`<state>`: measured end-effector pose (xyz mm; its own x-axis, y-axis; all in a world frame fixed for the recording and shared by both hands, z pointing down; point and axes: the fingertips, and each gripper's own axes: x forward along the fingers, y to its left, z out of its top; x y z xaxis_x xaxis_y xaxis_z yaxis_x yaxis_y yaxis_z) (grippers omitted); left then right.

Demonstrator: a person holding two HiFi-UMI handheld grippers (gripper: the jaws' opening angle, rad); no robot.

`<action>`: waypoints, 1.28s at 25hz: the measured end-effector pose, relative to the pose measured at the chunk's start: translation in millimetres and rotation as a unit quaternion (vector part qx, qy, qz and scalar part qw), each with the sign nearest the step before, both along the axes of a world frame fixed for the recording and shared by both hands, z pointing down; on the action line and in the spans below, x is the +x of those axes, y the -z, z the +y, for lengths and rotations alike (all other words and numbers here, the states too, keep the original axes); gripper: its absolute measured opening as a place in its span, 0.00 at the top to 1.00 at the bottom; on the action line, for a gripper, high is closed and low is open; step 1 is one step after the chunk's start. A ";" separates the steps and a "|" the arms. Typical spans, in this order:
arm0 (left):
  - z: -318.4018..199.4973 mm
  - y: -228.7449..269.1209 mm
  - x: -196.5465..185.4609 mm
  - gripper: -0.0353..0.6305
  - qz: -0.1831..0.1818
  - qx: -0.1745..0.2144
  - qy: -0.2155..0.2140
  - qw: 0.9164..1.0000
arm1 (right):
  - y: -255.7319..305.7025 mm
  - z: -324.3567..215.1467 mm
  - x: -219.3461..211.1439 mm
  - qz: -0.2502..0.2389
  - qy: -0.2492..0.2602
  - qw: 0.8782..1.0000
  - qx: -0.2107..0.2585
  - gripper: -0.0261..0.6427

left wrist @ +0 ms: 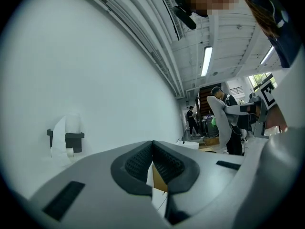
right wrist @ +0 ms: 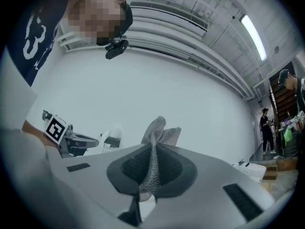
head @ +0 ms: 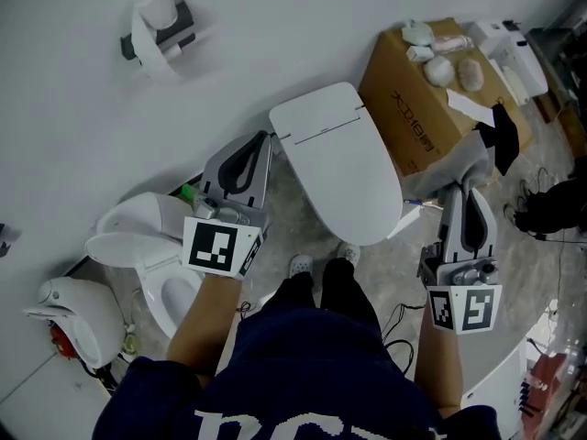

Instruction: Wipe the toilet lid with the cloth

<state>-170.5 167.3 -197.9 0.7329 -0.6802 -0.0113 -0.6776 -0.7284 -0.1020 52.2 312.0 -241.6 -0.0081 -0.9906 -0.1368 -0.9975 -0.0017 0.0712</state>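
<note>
Noted right gripper (right wrist: 153,149) pinching the grey mesh cloth (right wrist: 159,130), fabric poking past the tips, held at right of head view beside the closed white toilet lid (head: 339,163), seemingly clear of it. Noted left gripper (left wrist: 152,144) with jaws pressed together on nothing, beside the lid's upper-left edge. Logged 1 cardboard box (head: 404,99) at upper right, just behind the lid.
</note>
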 end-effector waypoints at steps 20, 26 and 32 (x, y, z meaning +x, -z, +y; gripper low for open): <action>-30.5 -42.2 79.6 0.93 0.004 -0.015 0.174 0.985 | -39.6 -137.3 82.8 -0.006 0.234 0.972 -0.021 0.91; -59.4 -85.2 68.1 0.93 -0.016 -0.046 0.211 0.976 | -83.0 -182.0 62.3 -0.020 0.278 0.959 -0.056 0.91; -111.9 -137.7 51.5 0.93 -0.003 -0.061 0.210 0.976 | -135.4 -232.2 33.5 -0.033 0.281 0.954 -0.097 0.91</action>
<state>-118.9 55.4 -60.3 0.3887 -0.9167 0.0928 -0.9187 -0.3932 -0.0365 85.7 79.9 -106.3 -0.5434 -0.8389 0.0305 -0.8392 0.5418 -0.0471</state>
